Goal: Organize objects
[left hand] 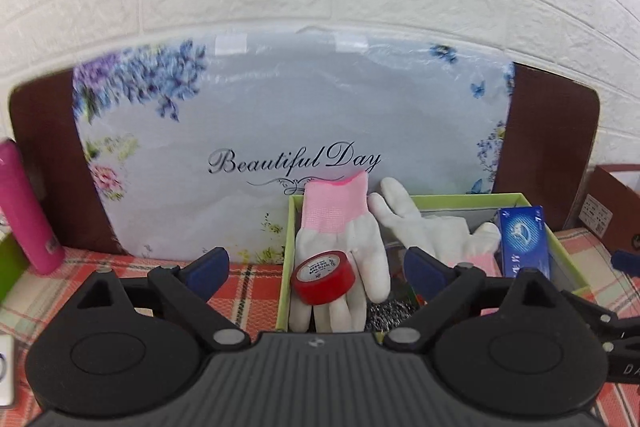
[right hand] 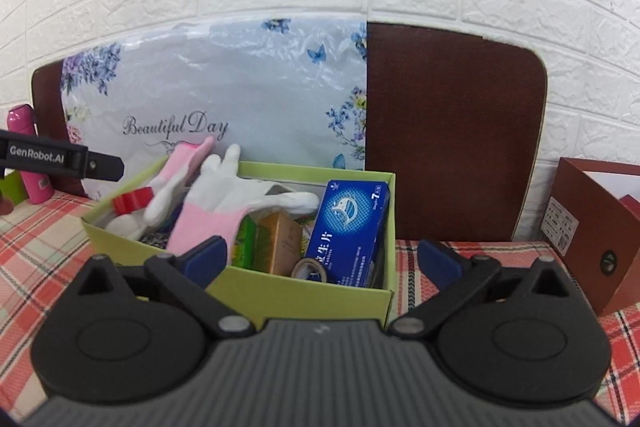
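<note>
A light-green open box (left hand: 286, 227) (right hand: 280, 293) stands on the checked cloth. Over its left side lie two white gloves with pink cuffs (left hand: 340, 223) (right hand: 216, 215), and a red tape roll (left hand: 323, 277) (right hand: 130, 202) rests on one of them. A blue carton (left hand: 524, 239) (right hand: 348, 231) stands at the box's right end, next to a brown carton (right hand: 280, 243) and a small tape roll (right hand: 310, 269). My left gripper (left hand: 316, 265) is open over the box's left part, holding nothing. My right gripper (right hand: 322, 254) is open, straddling the box's near right corner, also holding nothing.
A brown board (right hand: 452, 131) with a floral "Beautiful Day" bag (left hand: 280, 131) leans on the white brick wall behind the box. A pink bottle (left hand: 24, 211) (right hand: 28, 151) stands far left. A red-brown carton (right hand: 592, 227) sits at the right.
</note>
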The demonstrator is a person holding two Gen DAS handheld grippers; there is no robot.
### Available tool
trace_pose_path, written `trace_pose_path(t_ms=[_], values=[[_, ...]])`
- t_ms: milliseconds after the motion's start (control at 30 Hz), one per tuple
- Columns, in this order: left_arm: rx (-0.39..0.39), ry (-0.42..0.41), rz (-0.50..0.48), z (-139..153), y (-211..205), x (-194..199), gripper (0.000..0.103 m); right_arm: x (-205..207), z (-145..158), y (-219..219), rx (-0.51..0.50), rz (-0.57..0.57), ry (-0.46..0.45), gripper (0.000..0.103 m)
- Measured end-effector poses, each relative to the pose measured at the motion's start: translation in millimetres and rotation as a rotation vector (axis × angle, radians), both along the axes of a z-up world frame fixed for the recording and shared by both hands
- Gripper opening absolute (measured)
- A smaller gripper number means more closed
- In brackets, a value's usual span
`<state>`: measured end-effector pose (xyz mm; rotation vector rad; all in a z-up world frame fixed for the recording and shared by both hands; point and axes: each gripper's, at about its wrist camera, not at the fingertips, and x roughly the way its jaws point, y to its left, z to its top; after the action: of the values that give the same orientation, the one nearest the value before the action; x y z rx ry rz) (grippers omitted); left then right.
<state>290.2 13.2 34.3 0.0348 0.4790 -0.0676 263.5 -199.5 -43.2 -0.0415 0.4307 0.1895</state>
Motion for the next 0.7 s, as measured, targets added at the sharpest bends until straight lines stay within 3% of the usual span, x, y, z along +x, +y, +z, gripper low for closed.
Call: trace_pose_path(t_ms=[167,333,700], values=[[0.063,-0.010,0.025,20.5,-12.1,-57.9,0.097,-47.2,33.9,-0.2,0.027,-0.012,-0.024,0.103],[0.041,0.011,0.004,20.2,-16.1,-119.1,0.097,-106.0,52.0,-2.2,0.042,0.000,-0.042,0.103],[0.024,0.076,0.033,-9.6,-18.1,-203.9,0.097,-197.4,32.7,-4.9,0.023,-0.003,0.034,0.103]])
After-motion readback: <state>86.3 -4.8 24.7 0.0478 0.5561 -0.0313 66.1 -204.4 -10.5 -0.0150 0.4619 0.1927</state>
